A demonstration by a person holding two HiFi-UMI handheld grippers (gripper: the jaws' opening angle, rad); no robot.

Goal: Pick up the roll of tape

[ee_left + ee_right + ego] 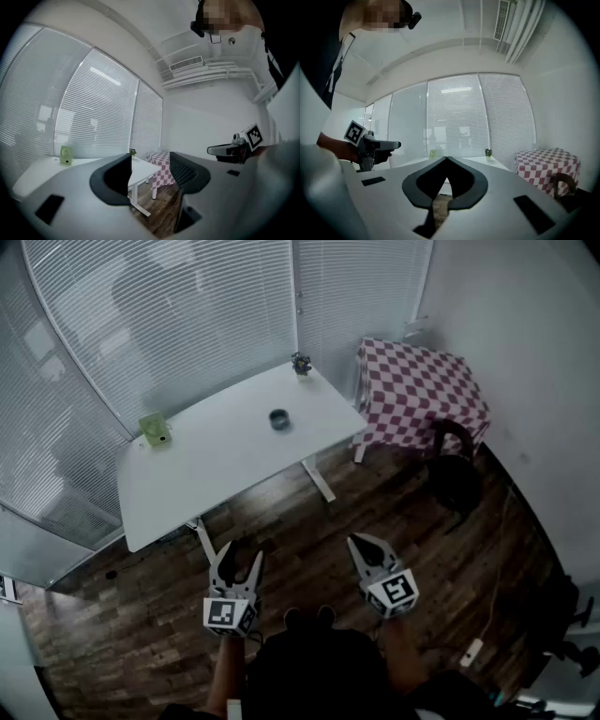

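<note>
The roll of tape, a small dark ring, lies flat near the middle of the white table, far ahead of both grippers. My left gripper hangs over the wooden floor in front of the table, its jaws spread apart with nothing between them. My right gripper is held beside it to the right, its jaw tips meeting with nothing in them. Neither gripper view shows the tape.
A green box stands at the table's left end and a small plant at its far right corner. A table with a red-checked cloth and a dark chair stand to the right. Blinds cover the windows behind.
</note>
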